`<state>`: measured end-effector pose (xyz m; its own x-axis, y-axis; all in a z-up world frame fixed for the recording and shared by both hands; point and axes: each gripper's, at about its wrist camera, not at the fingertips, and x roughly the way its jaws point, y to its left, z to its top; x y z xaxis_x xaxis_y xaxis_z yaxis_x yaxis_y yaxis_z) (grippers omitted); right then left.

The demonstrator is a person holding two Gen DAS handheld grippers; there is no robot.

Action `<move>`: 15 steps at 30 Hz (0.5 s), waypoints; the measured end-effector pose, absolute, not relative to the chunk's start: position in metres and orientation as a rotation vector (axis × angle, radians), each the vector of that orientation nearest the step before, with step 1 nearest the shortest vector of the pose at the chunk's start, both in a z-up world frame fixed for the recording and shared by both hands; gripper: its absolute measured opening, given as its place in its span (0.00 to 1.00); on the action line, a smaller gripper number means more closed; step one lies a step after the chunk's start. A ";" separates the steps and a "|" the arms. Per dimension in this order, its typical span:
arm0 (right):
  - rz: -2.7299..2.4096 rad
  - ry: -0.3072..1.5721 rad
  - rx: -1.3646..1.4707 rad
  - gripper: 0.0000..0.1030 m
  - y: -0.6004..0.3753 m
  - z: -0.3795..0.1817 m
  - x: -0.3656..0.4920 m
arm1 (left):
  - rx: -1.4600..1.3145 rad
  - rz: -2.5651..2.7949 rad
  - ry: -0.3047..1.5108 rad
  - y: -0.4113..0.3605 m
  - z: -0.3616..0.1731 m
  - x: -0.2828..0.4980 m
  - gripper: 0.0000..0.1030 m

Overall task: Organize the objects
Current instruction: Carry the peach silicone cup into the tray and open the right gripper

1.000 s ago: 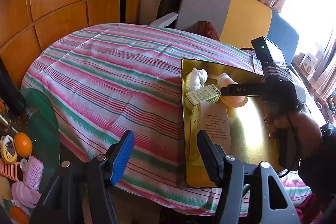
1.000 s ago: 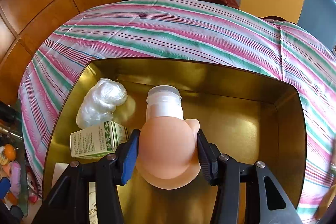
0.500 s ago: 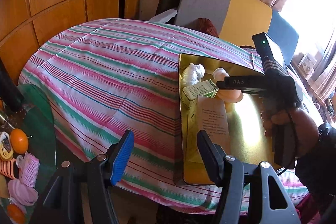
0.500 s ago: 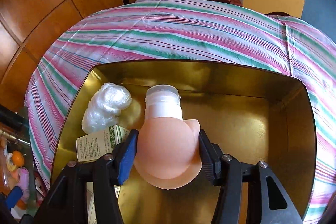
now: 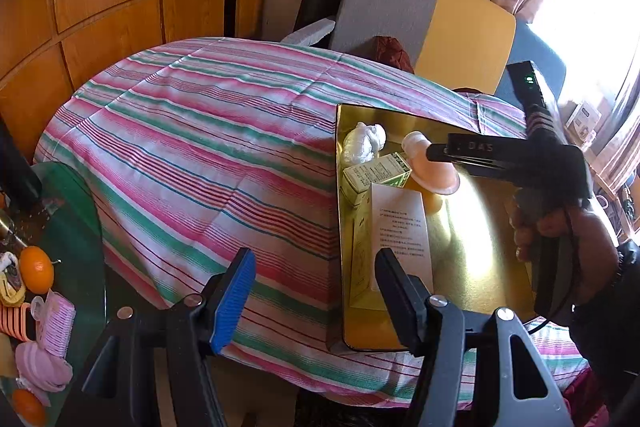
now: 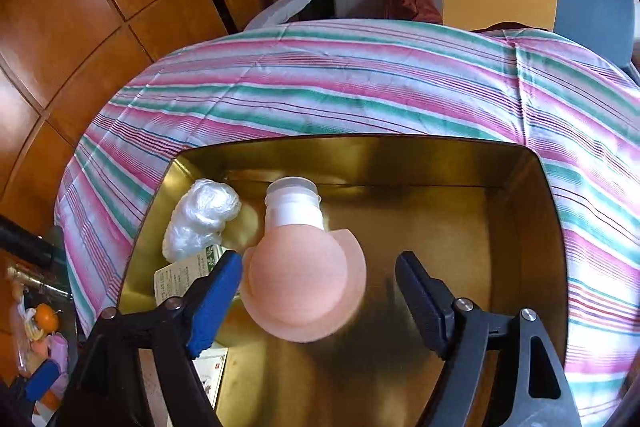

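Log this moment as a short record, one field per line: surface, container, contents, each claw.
surface: table under a striped cloth
container: gold tin, open, on the cloth
contents: peach bottle with clear cap, white plastic wad, green-and-white carton, tall printed box
right claw: over the tin, jaws opening, peach bottle between them, the right pad clear of it
left claw: open, nothing between its jaws, at the near edge of the table
beside the table: glass side table with oranges and pink items
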<state>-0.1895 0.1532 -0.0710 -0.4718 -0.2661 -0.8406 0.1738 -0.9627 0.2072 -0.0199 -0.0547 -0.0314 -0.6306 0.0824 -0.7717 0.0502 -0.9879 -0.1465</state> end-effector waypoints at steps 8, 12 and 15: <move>-2.506 -0.148 1.353 0.82 0.180 -0.037 -0.148 | -1.313 2.838 -0.197 -0.050 -0.025 -0.017 0.61; -2.535 -0.113 1.296 0.85 0.199 -0.019 -0.120 | -1.285 2.850 -0.166 -0.045 -0.020 -0.014 0.61; -2.565 -0.123 1.262 0.87 0.221 -0.007 -0.101 | -1.262 2.851 -0.142 -0.040 -0.016 -0.012 0.61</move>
<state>-0.1009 0.2208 -0.0071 -0.5794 -0.2853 -0.7635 0.2108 -0.9573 0.1978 -0.0119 -0.0402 -0.0161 -0.6727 0.0559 -0.7378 0.0179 -0.9956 -0.0917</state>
